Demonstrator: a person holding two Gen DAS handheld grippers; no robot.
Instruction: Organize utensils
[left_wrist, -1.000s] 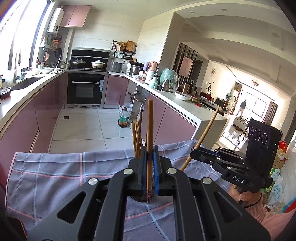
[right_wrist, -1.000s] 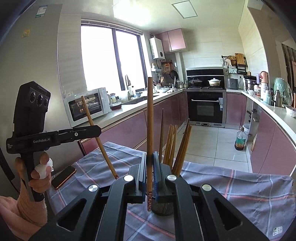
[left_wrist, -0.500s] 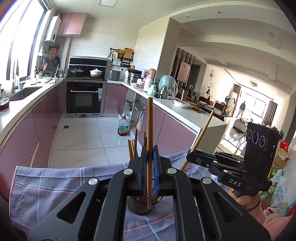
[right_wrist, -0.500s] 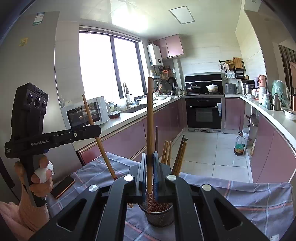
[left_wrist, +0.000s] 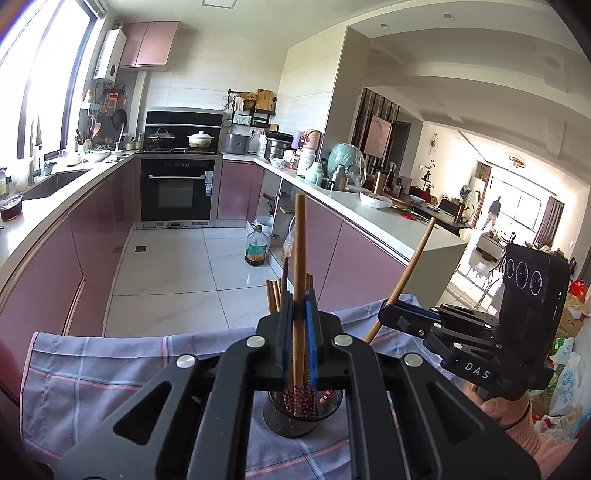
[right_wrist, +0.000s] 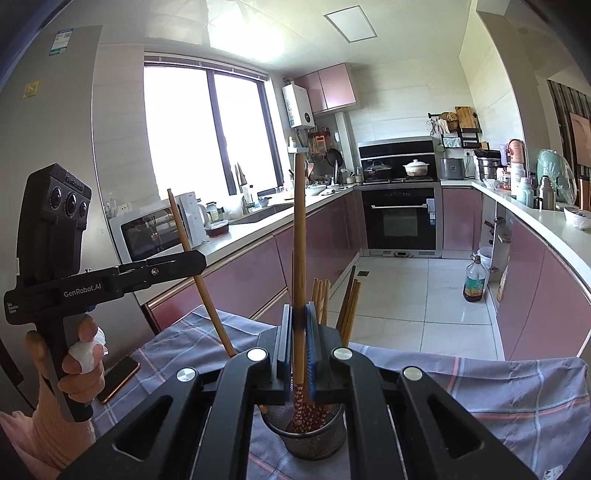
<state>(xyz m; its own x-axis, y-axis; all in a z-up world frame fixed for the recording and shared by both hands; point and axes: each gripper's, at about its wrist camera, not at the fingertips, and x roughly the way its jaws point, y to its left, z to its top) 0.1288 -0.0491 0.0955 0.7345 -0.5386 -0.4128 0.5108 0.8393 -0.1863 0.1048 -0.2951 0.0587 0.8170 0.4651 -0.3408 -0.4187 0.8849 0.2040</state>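
slim wooden chopstick (left_wrist: 298, 258) | round perforated metal holder (right_wrist: 306, 435) | checked cloth (left_wrist: 92, 373)

- My gripper bodies hide the front of the dark mesh metal holder (right_wrist: 306, 439).
- I can't see the held wooden chopstick's (left_wrist: 299, 258) patterned tip clearly.

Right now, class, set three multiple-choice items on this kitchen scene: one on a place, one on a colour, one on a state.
1. Where does the round metal mesh holder stand?
A on the grey checked cloth
B in the sink
C on the floor

2. What colour are the cabinet fronts?
A white
B pink
C green

3. How is the left gripper?
A wide open
B shut, empty
C shut on a brown wooden chopstick

Answers: 1 A, the cloth lies under it; 2 B, pink doors line both counters; 3 C, the pads clamp the stick.
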